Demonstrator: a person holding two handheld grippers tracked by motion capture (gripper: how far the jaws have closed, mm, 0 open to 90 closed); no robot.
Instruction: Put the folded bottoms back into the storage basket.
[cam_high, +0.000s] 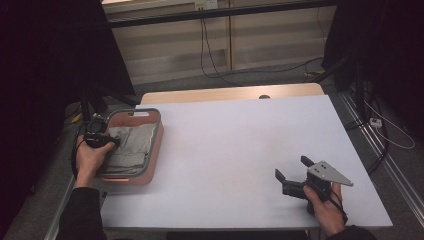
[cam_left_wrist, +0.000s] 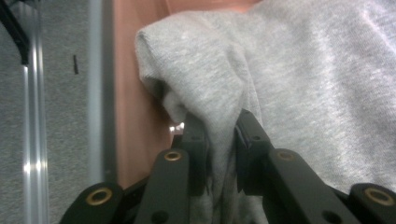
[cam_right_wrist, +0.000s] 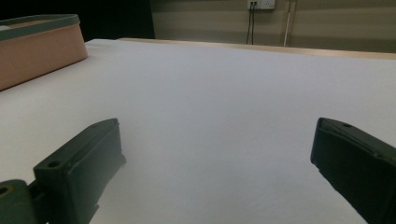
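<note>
the left gripper (cam_left_wrist: 219, 140) has its jaws pinched on a fold of grey cloth (cam_left_wrist: 303, 84) in the pink basket (cam_high: 156, 145), while the right gripper (cam_high: 292, 174) rests on the bench (cam_high: 235, 145), jaws wide apart.

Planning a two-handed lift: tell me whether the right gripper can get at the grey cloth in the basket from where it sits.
Probably yes. The right gripper is open, holding nothing, with bare table between it and the basket. The cloth lies uncovered, though the left gripper already pinches it.

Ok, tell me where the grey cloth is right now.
The grey cloth lies in the pink basket at the table's left edge in the high view, a fold pinched in the left gripper.
</note>
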